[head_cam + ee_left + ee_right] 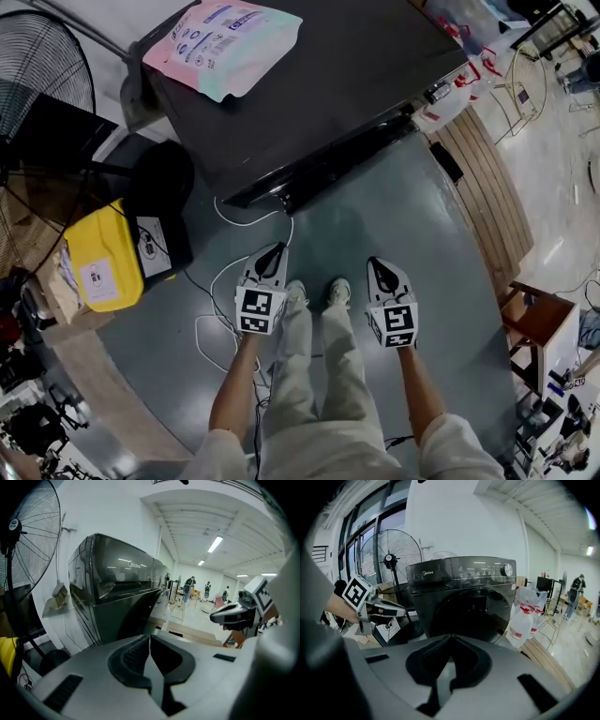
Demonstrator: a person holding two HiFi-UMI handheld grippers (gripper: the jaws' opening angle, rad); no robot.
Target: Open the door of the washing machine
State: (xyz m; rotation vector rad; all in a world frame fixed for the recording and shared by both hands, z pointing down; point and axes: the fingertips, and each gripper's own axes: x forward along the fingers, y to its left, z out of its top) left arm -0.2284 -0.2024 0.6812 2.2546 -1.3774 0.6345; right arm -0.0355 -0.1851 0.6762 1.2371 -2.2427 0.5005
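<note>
The washing machine stands upright just ahead of the person, with its dark front turned toward both grippers. In the head view its front edge runs from lower left to upper right. The round door sits in this front and is shut. A flat pouch lies on the top. Beside the machine stand bottles with red caps; what is inside them is not clear. The left gripper and the right gripper both have their jaws closed together on nothing, and both are apart from the door.

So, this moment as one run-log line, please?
left gripper: shut, empty | right gripper: shut, empty | washing machine door: closed | contact: none
</note>
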